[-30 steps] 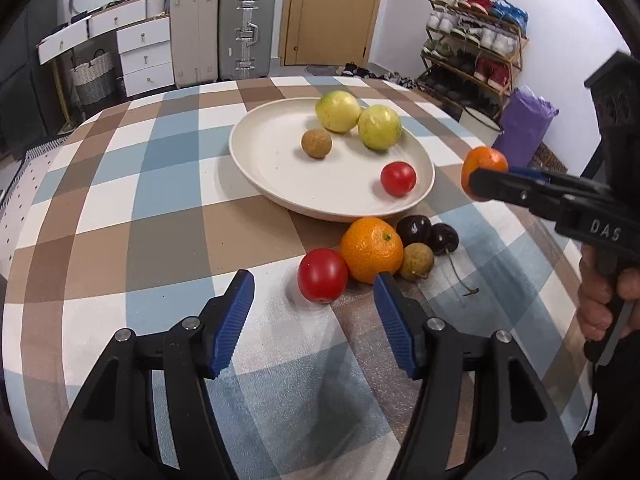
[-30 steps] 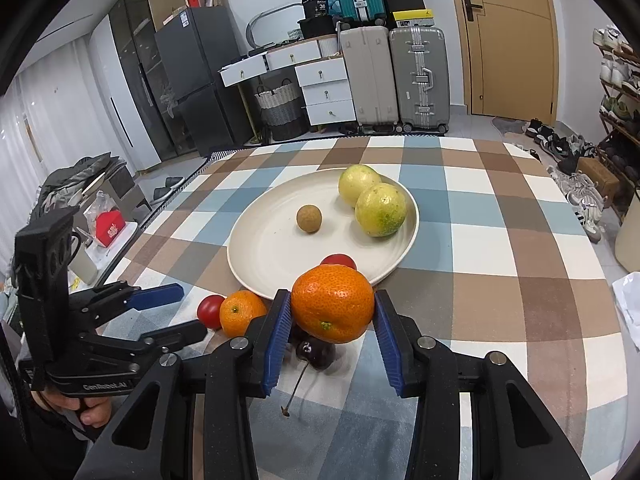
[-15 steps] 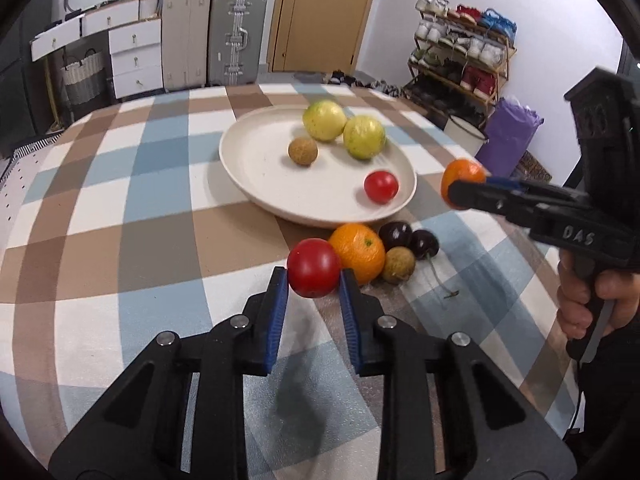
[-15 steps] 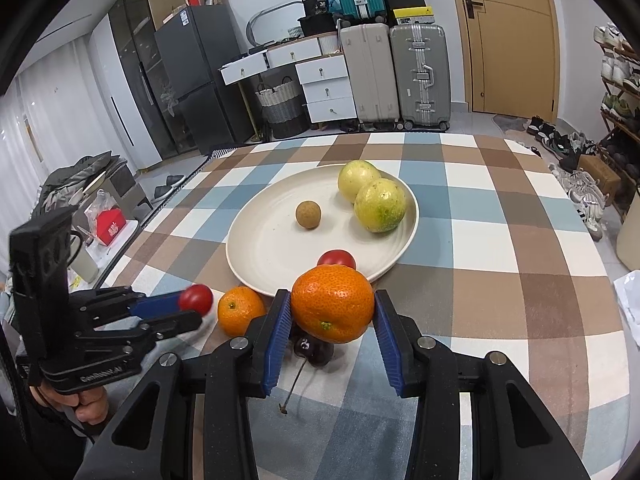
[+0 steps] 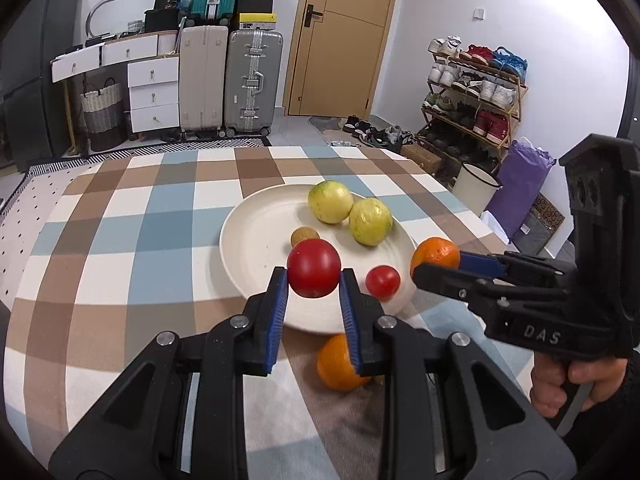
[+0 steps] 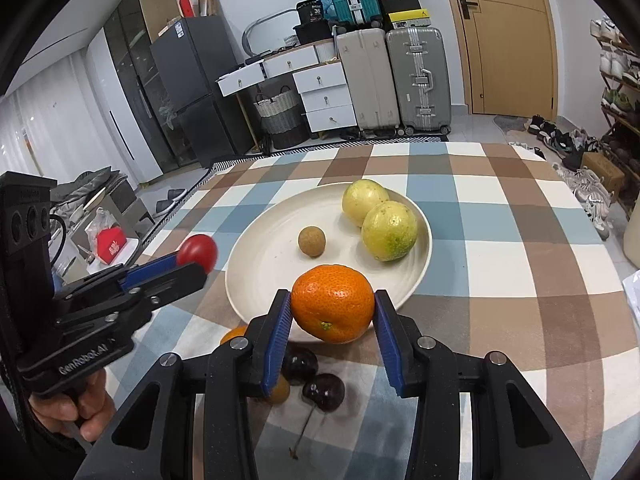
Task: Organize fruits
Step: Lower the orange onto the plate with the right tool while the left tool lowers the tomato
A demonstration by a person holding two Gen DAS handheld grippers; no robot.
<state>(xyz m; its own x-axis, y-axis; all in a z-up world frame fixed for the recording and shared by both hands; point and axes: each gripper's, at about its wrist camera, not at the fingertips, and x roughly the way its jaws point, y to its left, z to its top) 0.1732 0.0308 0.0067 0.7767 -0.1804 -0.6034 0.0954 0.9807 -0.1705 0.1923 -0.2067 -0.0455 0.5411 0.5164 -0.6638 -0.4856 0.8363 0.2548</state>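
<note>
My left gripper (image 5: pixel 314 280) is shut on a red tomato (image 5: pixel 314 268) and holds it above the near rim of the cream plate (image 5: pixel 248 248). My right gripper (image 6: pixel 332 312) is shut on an orange (image 6: pixel 332 302), held over the plate's (image 6: pixel 256 280) near edge. On the plate lie two yellow-green fruits (image 5: pixel 330 201) (image 5: pixel 370 221), a small brown fruit (image 5: pixel 305 236) and a small red tomato (image 5: pixel 382 281). A second orange (image 5: pixel 338 362) lies on the cloth below the left gripper. Two dark cherries (image 6: pixel 300 364) (image 6: pixel 323 391) and a brown fruit (image 6: pixel 280 391) lie beside it.
The checked tablecloth (image 5: pixel 120 240) covers a round table. Suitcases (image 5: pixel 252 80), white drawers (image 5: pixel 154 94) and a shoe rack (image 5: pixel 472 92) stand beyond the table. A white bin (image 5: pixel 476 188) sits past the right edge.
My left gripper closed on the red tomato, lifted it off the cloth and carried it forward over the plate rim. My right gripper moved slightly toward the plate with the orange.
</note>
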